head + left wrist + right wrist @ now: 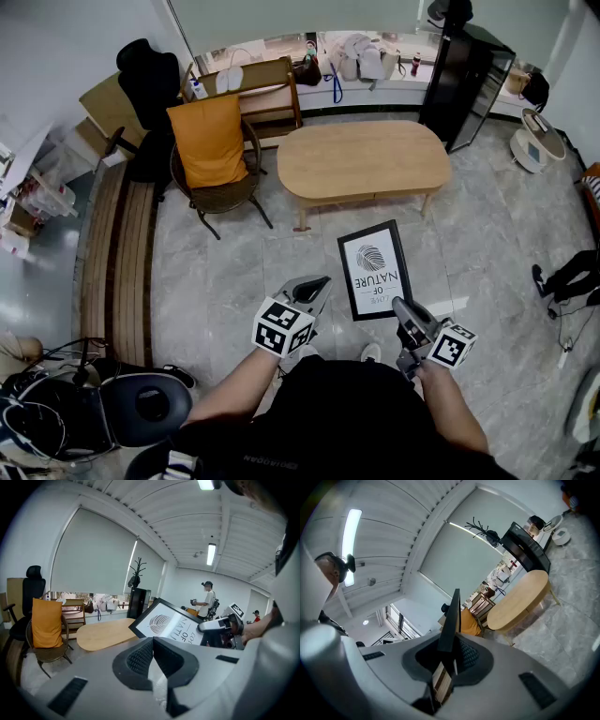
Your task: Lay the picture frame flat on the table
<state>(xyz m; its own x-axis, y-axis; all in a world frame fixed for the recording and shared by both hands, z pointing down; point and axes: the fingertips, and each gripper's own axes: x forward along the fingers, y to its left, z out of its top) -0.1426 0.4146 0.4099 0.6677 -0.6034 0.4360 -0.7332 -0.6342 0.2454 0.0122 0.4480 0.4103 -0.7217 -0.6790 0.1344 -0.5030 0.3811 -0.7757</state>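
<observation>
While the head view gives the picture frame [374,270] face-on, the right gripper view shows it only edge-on, a thin dark strip [453,616] rising toward 12 o'clock.

- Right hand-held gripper [403,307]: clamped on the frame's 5 o'clock corner. In its own view the jaws [449,651] press both faces of the frame.
- Left hand-held gripper [317,284]: at 8 o'clock of the frame, apart from it. Its own view shows the jaws [152,642] pressed together with nothing between them.
- Frame position: in the air over the grey floor [225,272], at 6 o'clock of the oval wooden bench [361,159], not touching it.
- Only the left gripper view shows a person [207,599] standing far back at 2 o'clock.

Writing: under a leaf print the head view reads "LOVE OF NATURE", upside down. The left gripper view gives the frame [164,623] tilted, with only "OF" and "NATU" readable.

Hidden: the gripped corner is covered by the right jaws. A pale wooden strip low between those jaws cannot be identified.
</observation>
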